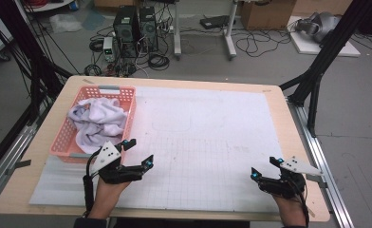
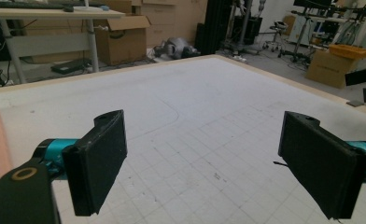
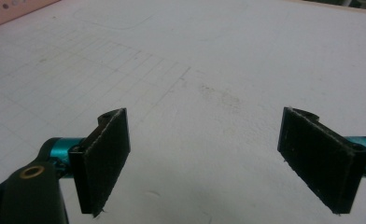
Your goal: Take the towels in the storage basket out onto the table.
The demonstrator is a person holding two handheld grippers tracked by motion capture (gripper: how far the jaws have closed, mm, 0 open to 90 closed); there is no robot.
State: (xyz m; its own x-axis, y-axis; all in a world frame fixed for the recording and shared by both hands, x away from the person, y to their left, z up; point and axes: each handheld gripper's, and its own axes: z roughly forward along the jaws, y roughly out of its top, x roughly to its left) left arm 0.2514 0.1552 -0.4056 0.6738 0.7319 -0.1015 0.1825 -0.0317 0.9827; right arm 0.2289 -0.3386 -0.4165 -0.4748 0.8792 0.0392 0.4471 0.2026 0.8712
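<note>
White gridded mat (image 1: 212,142), cluttered lab.

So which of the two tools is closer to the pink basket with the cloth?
The left tool, at the basket's near corner. The right tool sits far across the white mat, near the table's right edge.

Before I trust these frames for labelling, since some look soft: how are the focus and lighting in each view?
High view: evenly lit, slightly soft, the pink basket and white cloth still readable. Left gripper view: sharp on the gridded mat, background room legible. Right gripper view: dimmer, greyish, grid lines faint, open left gripper and right gripper pads crisp.
</note>
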